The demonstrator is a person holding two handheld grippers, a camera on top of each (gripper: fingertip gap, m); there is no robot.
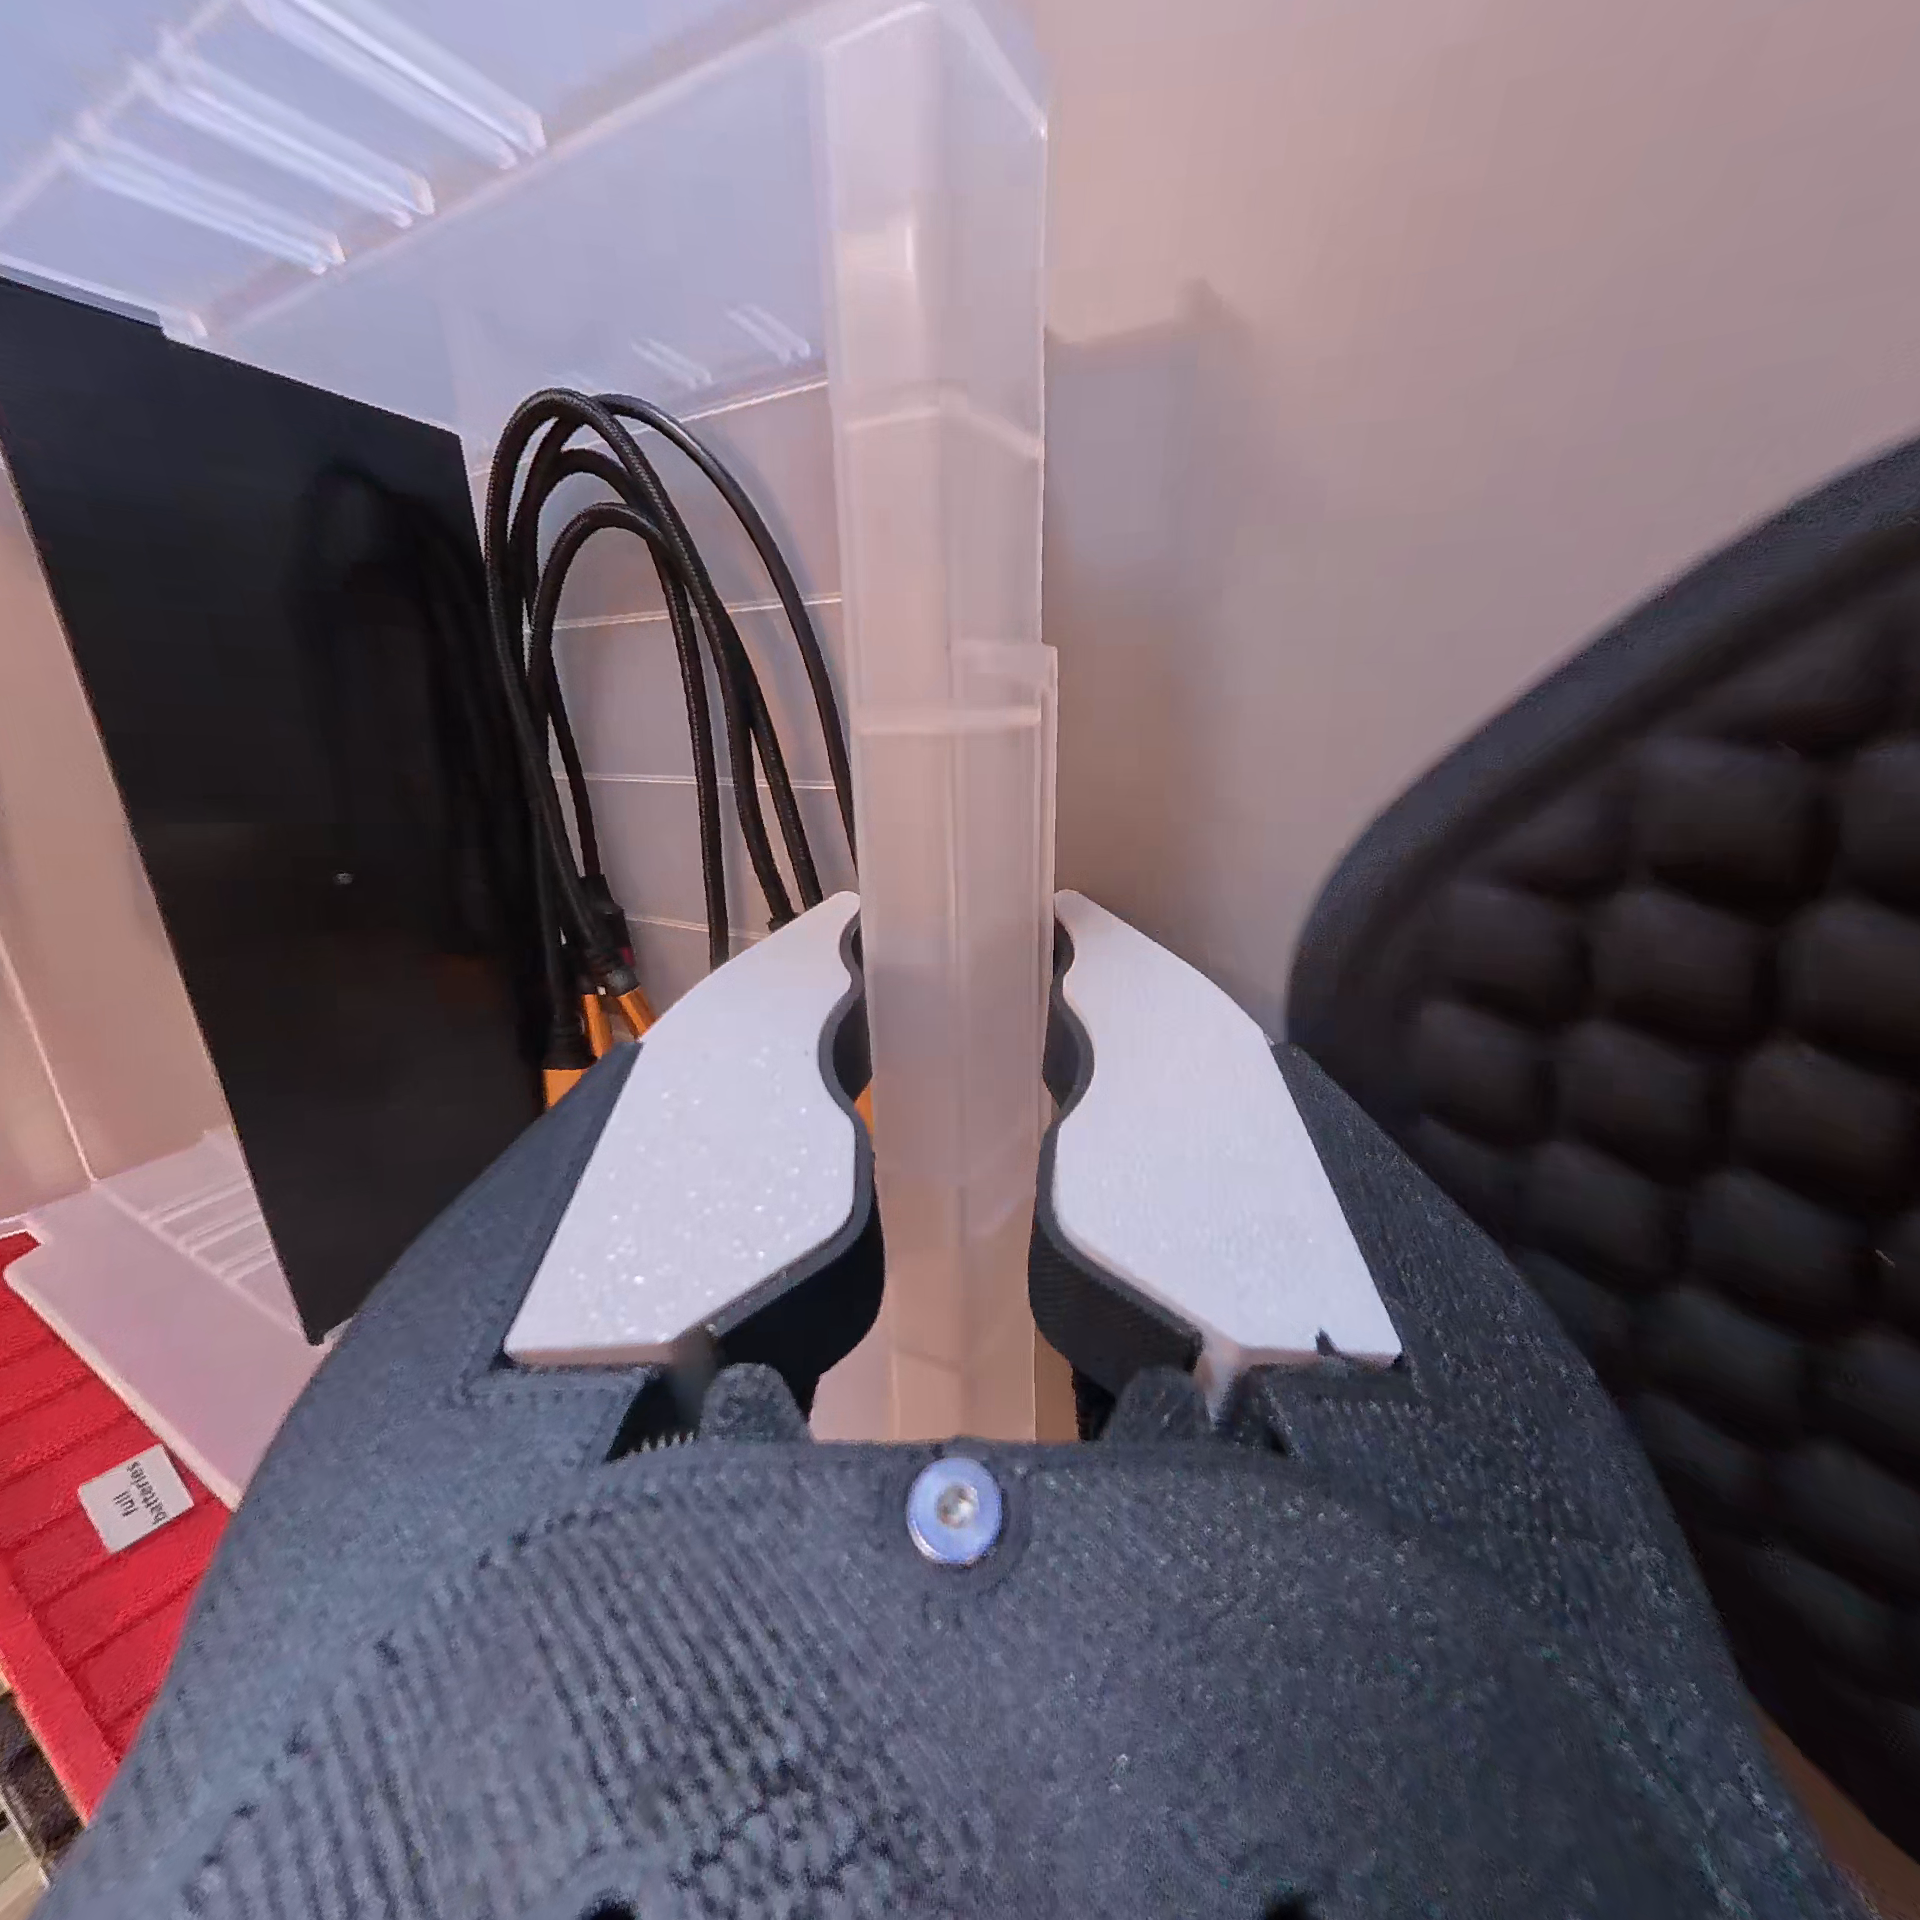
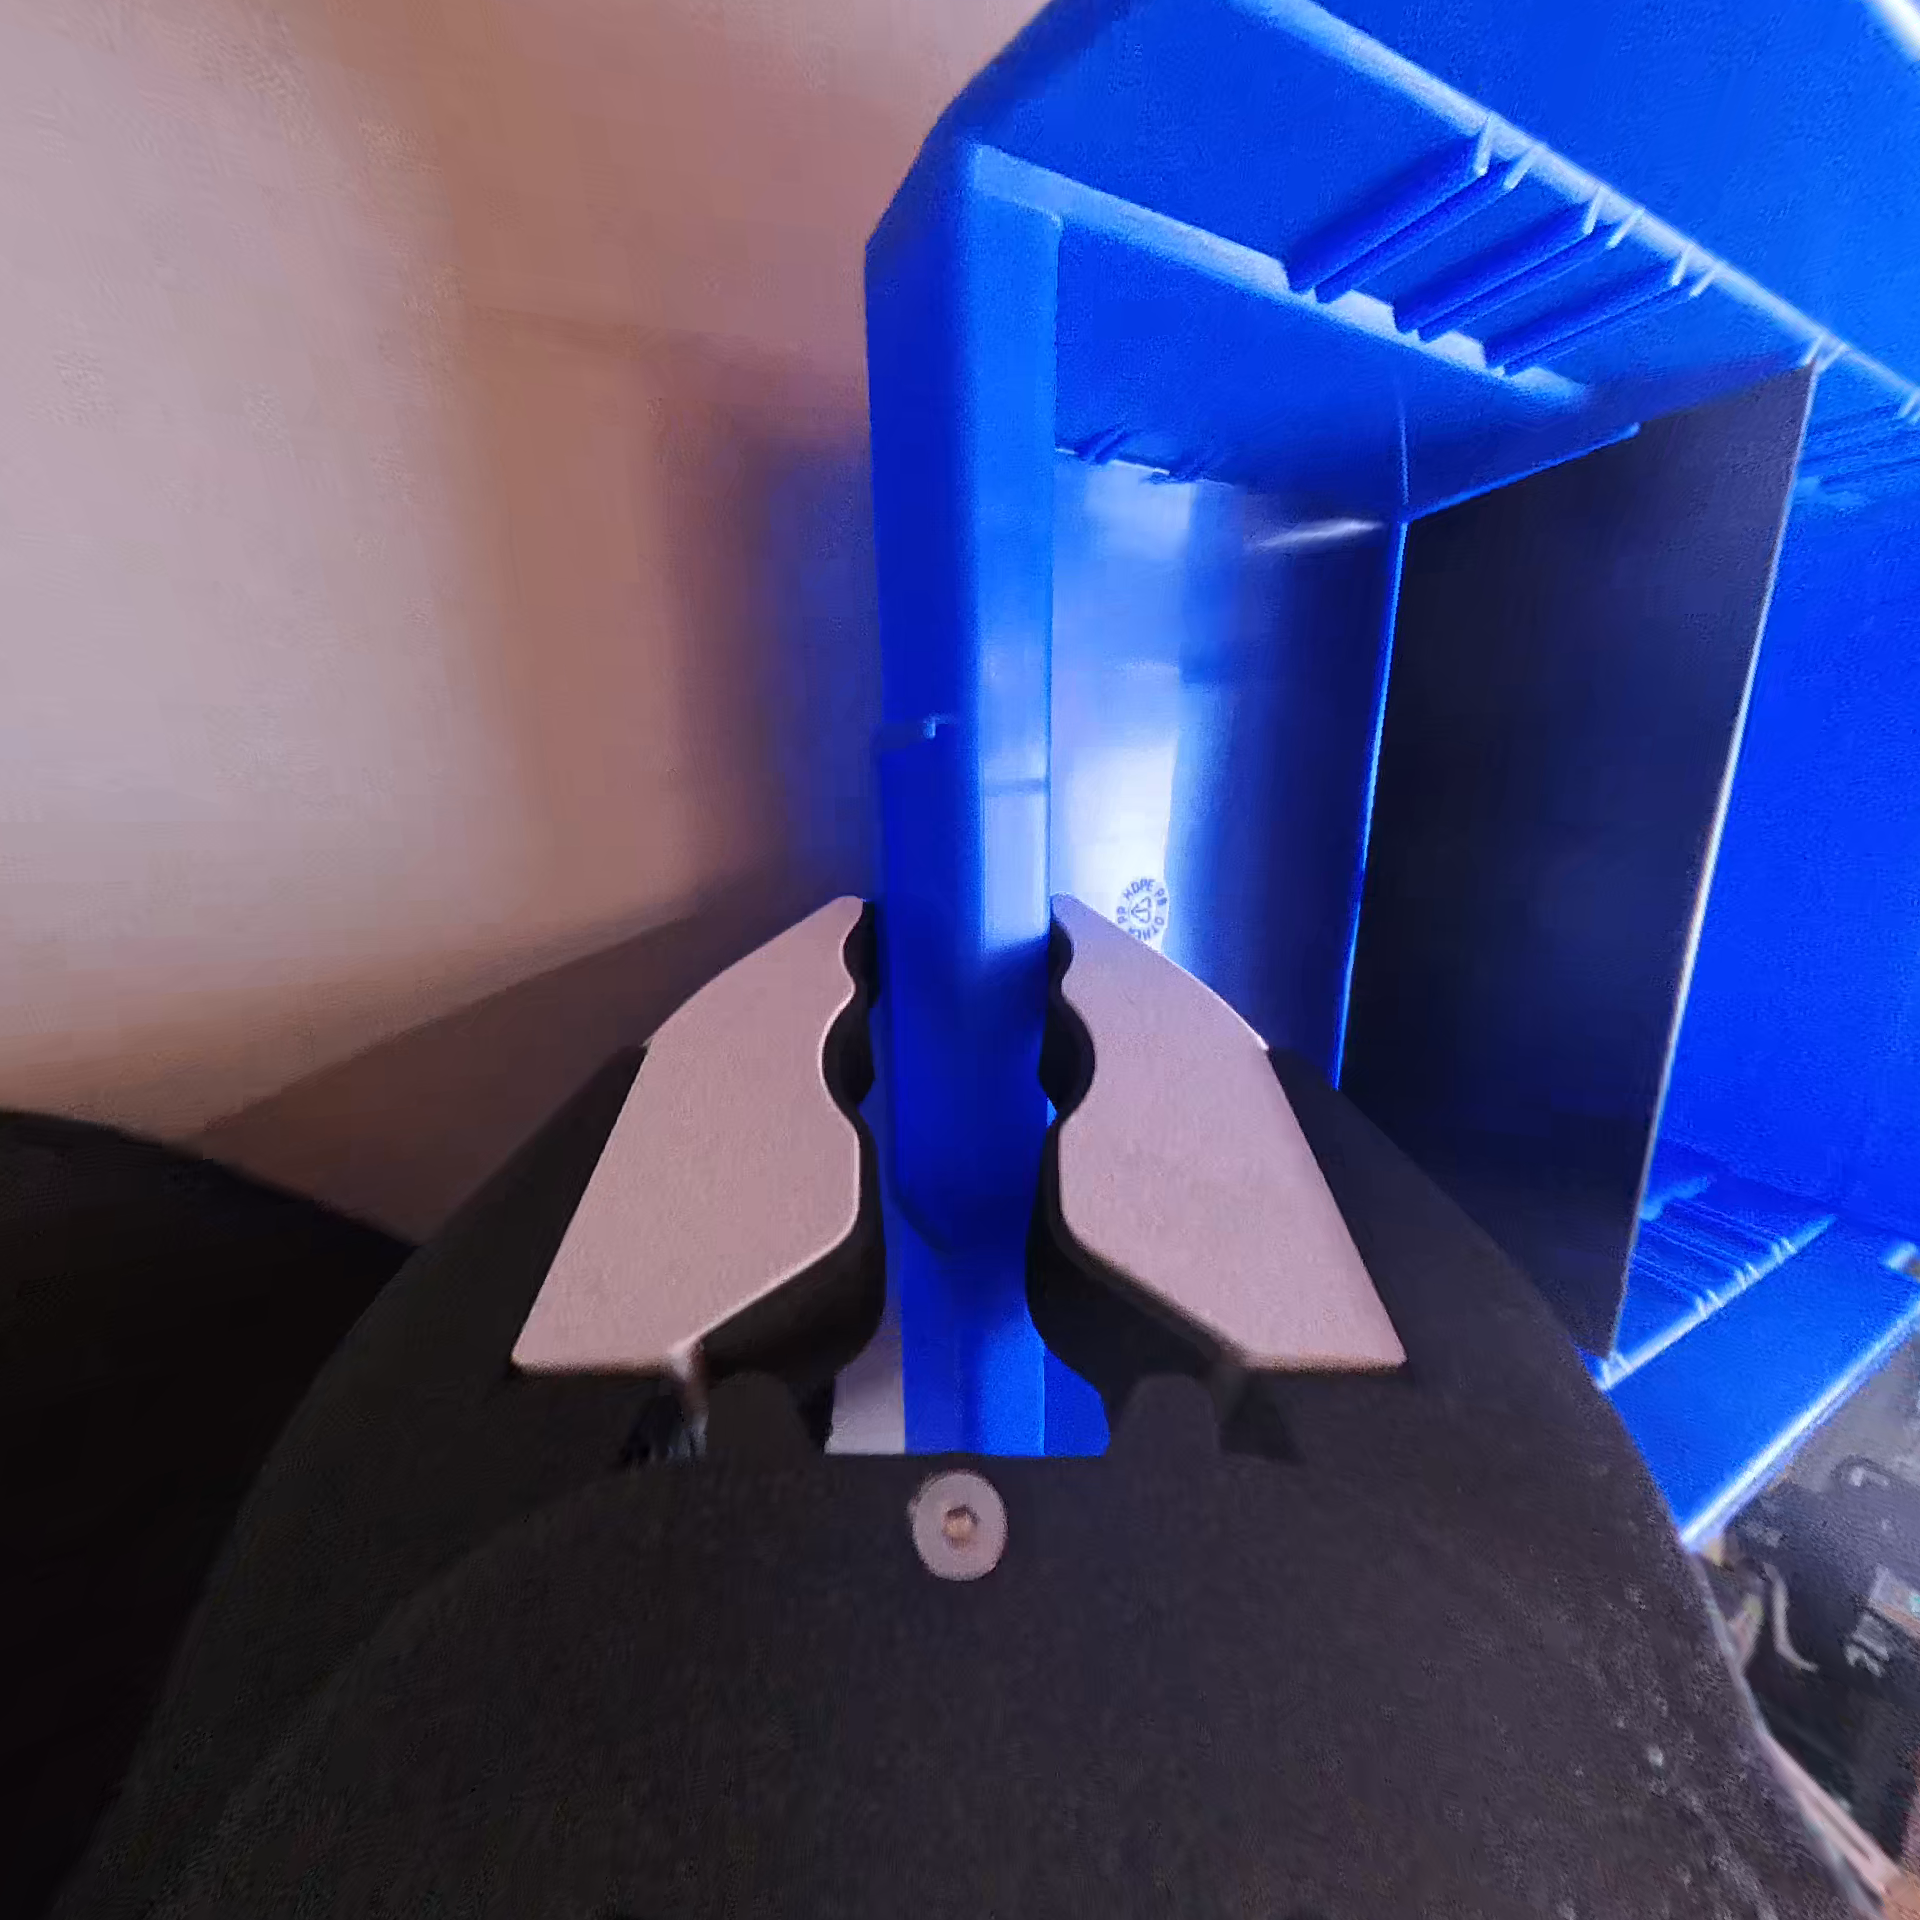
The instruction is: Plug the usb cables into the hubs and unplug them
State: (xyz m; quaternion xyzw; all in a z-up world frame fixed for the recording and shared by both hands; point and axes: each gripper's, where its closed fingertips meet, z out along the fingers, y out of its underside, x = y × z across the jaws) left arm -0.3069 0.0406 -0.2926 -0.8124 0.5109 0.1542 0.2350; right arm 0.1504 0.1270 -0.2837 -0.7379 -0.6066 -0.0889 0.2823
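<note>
Left wrist view: the left tongs (image 1: 956,925) are clenched on the rim wall of a translucent plastic bin (image 1: 935,582), one finger on each side; the wall runs straight away from the camera, upward through the frame. Inside the bin, the black braided USB cables (image 1: 665,644) arch in loops, long axes roughly parallel to the gripped wall, with their orange-collared plug ends (image 1: 597,1023) pointing down-frame toward the tongs. A black panel (image 1: 260,790) stands in the bin left of the cables. A red tray (image 1: 73,1558) with a white label lies at lower left; a black quilted cushion (image 1: 1662,1091) fills the right edge. No hub can be made out. Right wrist view: the right tongs (image 2: 956,925) are likewise clenched on the rim wall of a blue plastic bin (image 2: 1299,343), which holds a dark divider panel (image 2: 1558,831); the wall likewise runs up-frame.
</note>
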